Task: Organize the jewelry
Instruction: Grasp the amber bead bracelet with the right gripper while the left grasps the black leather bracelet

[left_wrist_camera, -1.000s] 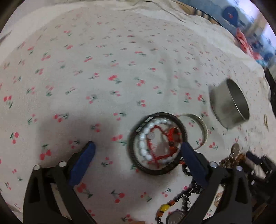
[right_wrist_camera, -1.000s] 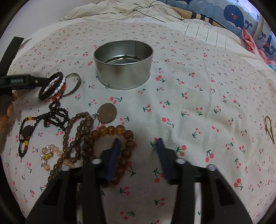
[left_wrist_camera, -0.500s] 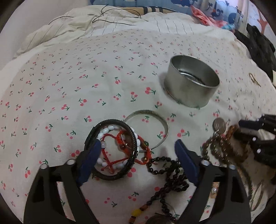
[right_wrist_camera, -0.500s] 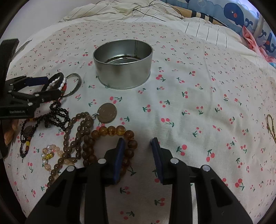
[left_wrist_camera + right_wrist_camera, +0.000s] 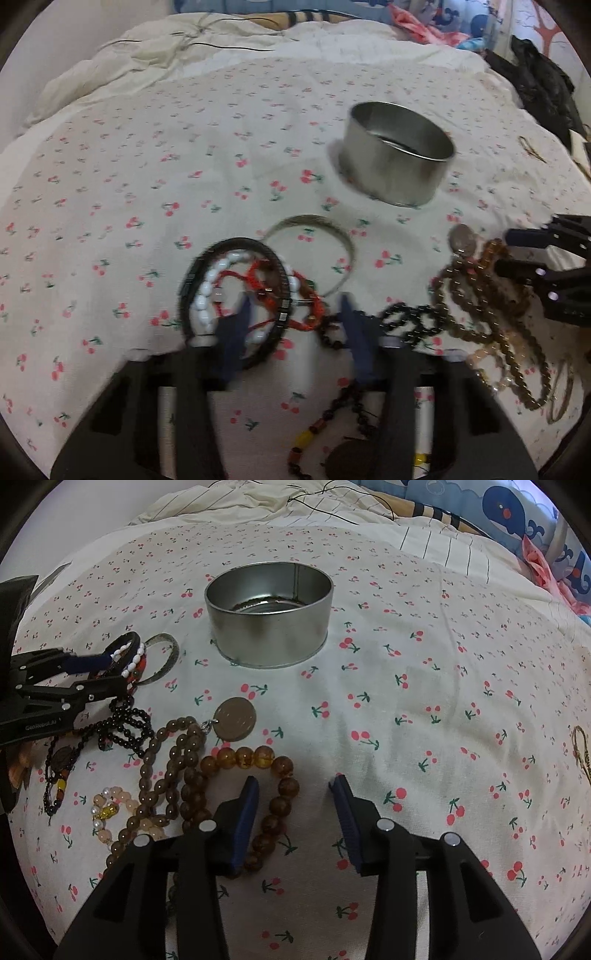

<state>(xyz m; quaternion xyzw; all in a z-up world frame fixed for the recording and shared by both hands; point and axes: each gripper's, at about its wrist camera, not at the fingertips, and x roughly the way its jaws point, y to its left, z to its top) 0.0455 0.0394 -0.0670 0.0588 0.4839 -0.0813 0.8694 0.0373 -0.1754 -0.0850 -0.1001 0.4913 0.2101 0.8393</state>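
Observation:
A round metal tin (image 5: 269, 611) stands open on the cherry-print sheet; it also shows in the left wrist view (image 5: 397, 168). My left gripper (image 5: 293, 308) is open low over a black bangle (image 5: 236, 295) that rings a white bead bracelet (image 5: 207, 295) and red cord (image 5: 266, 291); its jaws straddle the bangle's right rim. A thin metal bangle (image 5: 317, 251) lies beside them. My right gripper (image 5: 293, 788) is open, with its left finger over an amber bead bracelet (image 5: 273, 794). Brown bead strands (image 5: 166, 771) and a coin pendant (image 5: 235, 719) lie left of it.
A black bead necklace (image 5: 125, 723) and a small pale bead bracelet (image 5: 110, 812) lie at the left of the pile. A gold chain (image 5: 581, 753) lies at the far right. Rumpled bedding and a whale-print pillow (image 5: 509, 513) lie behind the tin.
My left gripper has swung toward the tin, come down over the black bangle and narrowed its jaws. My right gripper narrowed, then opened wider again over the amber beads.

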